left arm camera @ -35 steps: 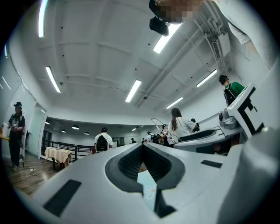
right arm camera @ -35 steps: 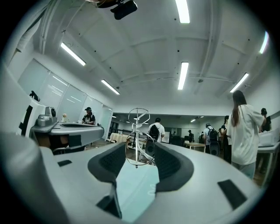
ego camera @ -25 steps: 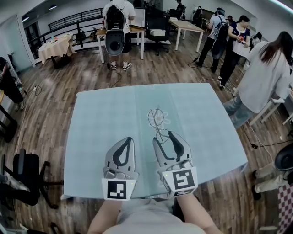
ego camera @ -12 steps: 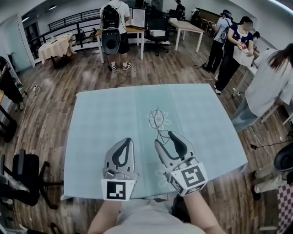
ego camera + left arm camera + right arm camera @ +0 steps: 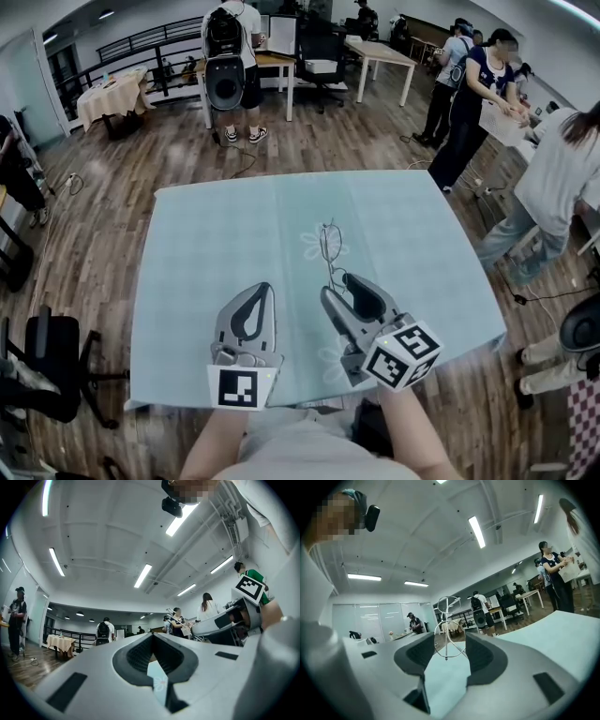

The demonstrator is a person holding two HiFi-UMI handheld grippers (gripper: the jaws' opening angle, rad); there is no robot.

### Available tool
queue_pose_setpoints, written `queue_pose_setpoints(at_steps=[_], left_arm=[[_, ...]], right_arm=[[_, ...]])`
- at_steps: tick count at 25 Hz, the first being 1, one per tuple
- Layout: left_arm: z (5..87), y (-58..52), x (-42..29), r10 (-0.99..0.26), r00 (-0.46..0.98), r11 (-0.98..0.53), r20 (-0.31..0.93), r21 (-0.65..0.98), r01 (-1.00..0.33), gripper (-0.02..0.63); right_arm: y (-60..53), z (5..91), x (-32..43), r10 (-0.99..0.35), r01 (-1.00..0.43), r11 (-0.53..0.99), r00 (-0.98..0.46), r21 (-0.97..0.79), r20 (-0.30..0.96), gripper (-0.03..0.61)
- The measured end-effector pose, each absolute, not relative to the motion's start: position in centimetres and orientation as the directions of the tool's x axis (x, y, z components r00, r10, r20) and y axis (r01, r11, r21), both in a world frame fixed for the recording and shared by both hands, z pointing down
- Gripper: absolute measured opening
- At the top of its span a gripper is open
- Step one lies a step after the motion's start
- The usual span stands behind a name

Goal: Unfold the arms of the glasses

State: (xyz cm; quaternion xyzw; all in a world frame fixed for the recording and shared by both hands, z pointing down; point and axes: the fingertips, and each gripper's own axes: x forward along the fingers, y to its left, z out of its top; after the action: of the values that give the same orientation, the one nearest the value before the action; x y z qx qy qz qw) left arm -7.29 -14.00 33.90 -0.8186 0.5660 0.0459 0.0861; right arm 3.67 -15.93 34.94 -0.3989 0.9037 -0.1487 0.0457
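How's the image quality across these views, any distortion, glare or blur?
Head view: fisheye bows the pale blue tablecloth; lighting even. Left gripper view: bright ceiling strip lights flare, corners black. Right gripper view: thin wire-framed glasses sharp, corners black too.

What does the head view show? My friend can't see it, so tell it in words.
The right gripper holds thin wire glasses, seen edge-on, above a pale blue tablecloth. The left gripper is shut and empty beside it. Farther back, people stand near desks on a wooden floor.
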Motion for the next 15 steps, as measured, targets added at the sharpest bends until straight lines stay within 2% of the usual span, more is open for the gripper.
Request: queue_pose_setpoints(at_steps=[5,9,15], left_arm=[[34.2,-14.0,-6.1,-0.898,0.412,-0.403,-0.151,-0.093,-0.911,0.008],[34.3,-13.6,-5.4,-0.882,0.450,-0.428,-0.141,-0.161,-0.889,0.008],[35.4,-13.7,-5.2,-0.879,0.462,-0.448,-0.118,-0.127,-0.885,0.008]], right_arm=[[-15.8,35.5,3.5,-0.692,-0.654,0.642,-0.719,-0.400,0.065,0.209],[-15.8,35.9,3.4,-0.661,-0.611,0.632,-0.746,-0.476,0.079,0.209],[-15.9,37.2,3.7,-0.585,-0.462,0.577,-0.809,-0.673,0.053,0.209]])
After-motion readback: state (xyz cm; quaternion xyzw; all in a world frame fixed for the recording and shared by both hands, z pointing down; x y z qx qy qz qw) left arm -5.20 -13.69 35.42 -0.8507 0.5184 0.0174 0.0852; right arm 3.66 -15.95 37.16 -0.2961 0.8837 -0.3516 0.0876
